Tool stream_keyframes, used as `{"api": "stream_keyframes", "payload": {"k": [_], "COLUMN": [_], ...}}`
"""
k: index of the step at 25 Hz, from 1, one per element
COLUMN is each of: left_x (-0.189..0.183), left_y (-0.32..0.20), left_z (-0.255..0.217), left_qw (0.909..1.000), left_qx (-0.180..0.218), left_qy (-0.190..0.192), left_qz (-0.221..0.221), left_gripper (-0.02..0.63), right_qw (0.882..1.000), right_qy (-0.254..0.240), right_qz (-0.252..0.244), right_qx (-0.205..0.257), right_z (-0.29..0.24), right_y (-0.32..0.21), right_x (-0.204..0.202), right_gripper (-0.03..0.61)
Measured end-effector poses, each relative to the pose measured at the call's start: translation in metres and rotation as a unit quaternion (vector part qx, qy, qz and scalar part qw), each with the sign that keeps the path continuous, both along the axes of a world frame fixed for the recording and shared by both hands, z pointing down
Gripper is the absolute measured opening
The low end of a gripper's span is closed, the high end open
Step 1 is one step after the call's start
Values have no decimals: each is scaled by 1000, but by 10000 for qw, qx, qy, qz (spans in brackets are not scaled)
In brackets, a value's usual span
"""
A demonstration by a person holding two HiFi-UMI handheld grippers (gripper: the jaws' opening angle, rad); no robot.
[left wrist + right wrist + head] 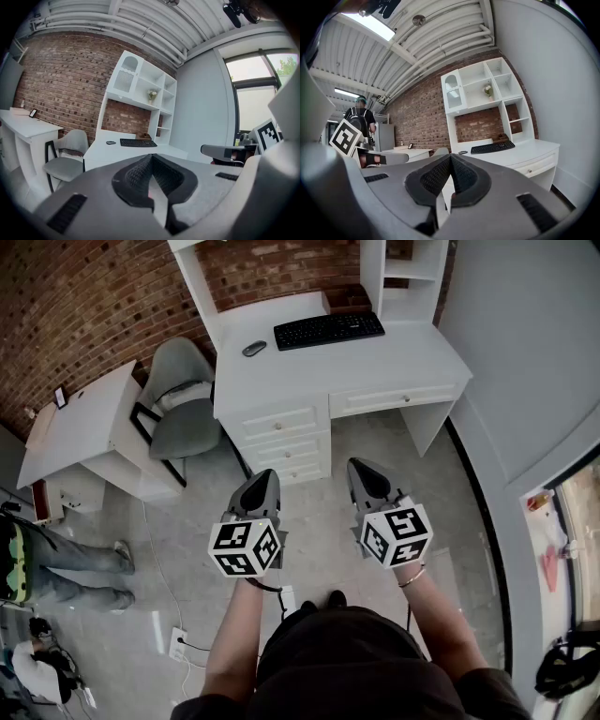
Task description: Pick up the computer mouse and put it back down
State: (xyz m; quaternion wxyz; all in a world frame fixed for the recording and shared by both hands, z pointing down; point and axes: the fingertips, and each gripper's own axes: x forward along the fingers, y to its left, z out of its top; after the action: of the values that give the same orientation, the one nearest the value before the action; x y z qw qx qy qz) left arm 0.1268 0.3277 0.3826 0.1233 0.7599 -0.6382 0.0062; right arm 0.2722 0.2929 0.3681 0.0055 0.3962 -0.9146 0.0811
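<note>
A dark grey computer mouse (254, 348) lies on the white desk (309, 367), just left of a black keyboard (328, 330). Both are also in the left gripper view, mouse (110, 142) and keyboard (138, 143), and in the right gripper view, mouse (462, 152) and keyboard (492, 147). My left gripper (265, 476) and right gripper (360, 468) hover side by side over the floor, well short of the desk front. Both point at the desk, jaws shut, nothing between them.
A grey chair (181, 399) stands left of the desk beside a second white table (80, 432). Desk drawers (281, 442) face me. A hutch with shelves (143, 89) rises behind the keyboard. A person (56, 568) sits at the left; a grey wall (534, 343) runs along the right.
</note>
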Motion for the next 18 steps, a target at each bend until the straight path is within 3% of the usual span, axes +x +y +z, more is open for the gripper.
{"api": "stream_keyframes", "payload": {"k": [7,18], "left_x": [7,-38], "left_y": [0,-16], "left_z": [11,11], "left_qw": [9999,9986], "left_qx": [-74,-63], "left_qy": [-75,-173], "left_qz": [-113,-500], "left_gripper": [8,8], "right_qw": [9994,9981], "right_qy": [-106,-53], "right_qz": [-165,-457], "right_qx": [-276,-405], "right_z": [13,23], "right_y": [2,-19], "right_x": [10,-29], "right_gripper": [3,4]}}
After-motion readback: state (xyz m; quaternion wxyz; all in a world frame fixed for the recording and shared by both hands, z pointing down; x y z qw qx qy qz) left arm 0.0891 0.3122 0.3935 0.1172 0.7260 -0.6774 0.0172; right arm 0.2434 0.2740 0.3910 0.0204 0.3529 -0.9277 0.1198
